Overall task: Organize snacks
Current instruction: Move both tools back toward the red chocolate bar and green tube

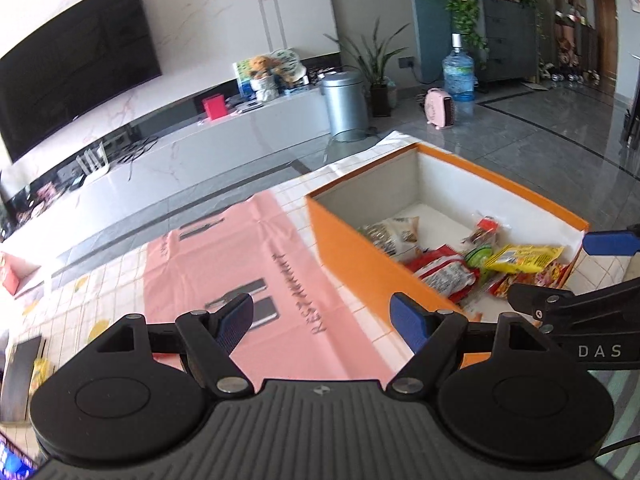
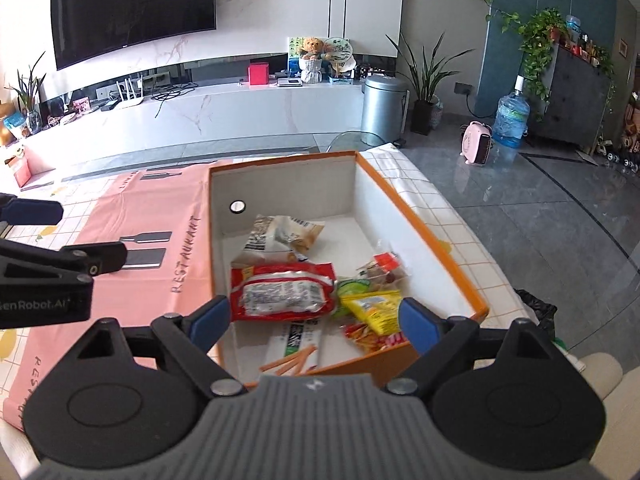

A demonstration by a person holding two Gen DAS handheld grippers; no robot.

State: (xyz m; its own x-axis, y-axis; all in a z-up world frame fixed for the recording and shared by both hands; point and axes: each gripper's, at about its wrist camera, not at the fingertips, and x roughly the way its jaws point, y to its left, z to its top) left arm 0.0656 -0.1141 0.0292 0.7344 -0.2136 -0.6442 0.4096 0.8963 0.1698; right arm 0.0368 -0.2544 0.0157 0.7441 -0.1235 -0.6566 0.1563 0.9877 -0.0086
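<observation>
An orange box point(image 2: 448, 240) with a white inside stands on the table and holds several snack packets: a red packet point(image 2: 282, 292), a yellow packet point(image 2: 372, 308), a pale packet point(image 2: 280, 232). The box also shows in the left wrist view point(image 1: 352, 248). My right gripper point(image 2: 314, 320) is open and empty above the box's near end. My left gripper point(image 1: 326, 318) is open and empty above the pink mat point(image 1: 240, 268), left of the box. The red packet point(image 1: 440, 272) and yellow packet point(image 1: 524, 258) show there too.
A checked tablecloth point(image 2: 452, 224) covers the table under the pink mat point(image 2: 160, 216). The table edge runs close behind and to the right of the box. A dark object and a yellow item point(image 1: 24, 372) lie at the table's left. A TV unit and a metal bin point(image 2: 384, 108) stand beyond.
</observation>
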